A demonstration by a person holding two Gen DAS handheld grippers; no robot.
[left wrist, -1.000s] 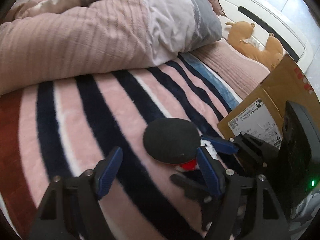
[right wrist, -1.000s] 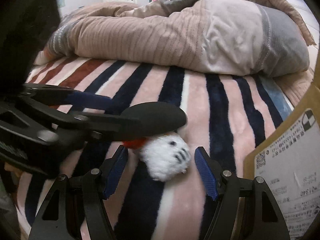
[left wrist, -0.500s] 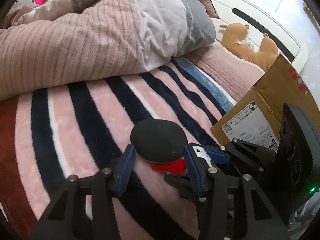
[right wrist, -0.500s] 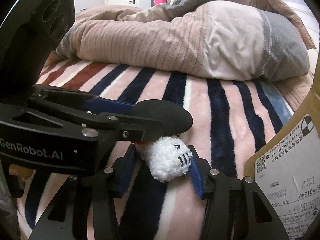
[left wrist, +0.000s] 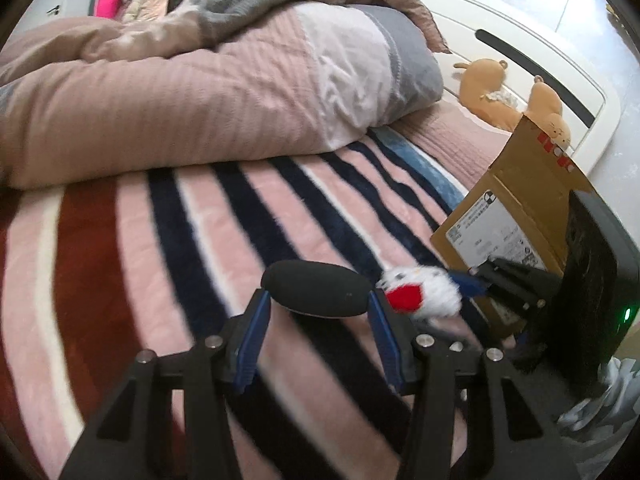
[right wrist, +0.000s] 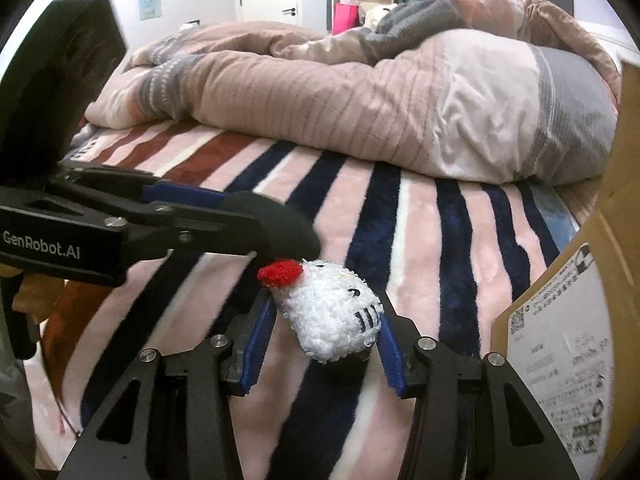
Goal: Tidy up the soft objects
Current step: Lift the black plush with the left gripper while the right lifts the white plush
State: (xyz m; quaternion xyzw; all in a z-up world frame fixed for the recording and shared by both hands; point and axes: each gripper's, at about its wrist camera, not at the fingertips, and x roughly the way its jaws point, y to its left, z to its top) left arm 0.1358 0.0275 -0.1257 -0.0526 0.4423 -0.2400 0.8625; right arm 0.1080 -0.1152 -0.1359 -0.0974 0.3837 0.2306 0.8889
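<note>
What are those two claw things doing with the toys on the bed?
A person is tidying soft toys with two hand-held grippers. The left gripper is clamped on a black foam pad, and the right gripper is squeezing a fluffy white plush with a red bow. Both are held just above the striped blanket, next to a cardboard box.

Bed: covered by a striped fleece blanket (left wrist: 208,240), pink with navy, white and rust bands.
Duvet: a bunched pink ribbed duvet (right wrist: 360,108) lies across the far part.
Box: a cardboard box (left wrist: 516,216) at the right edge.
Headboard end: a tan plush bear (left wrist: 492,92).
</note>
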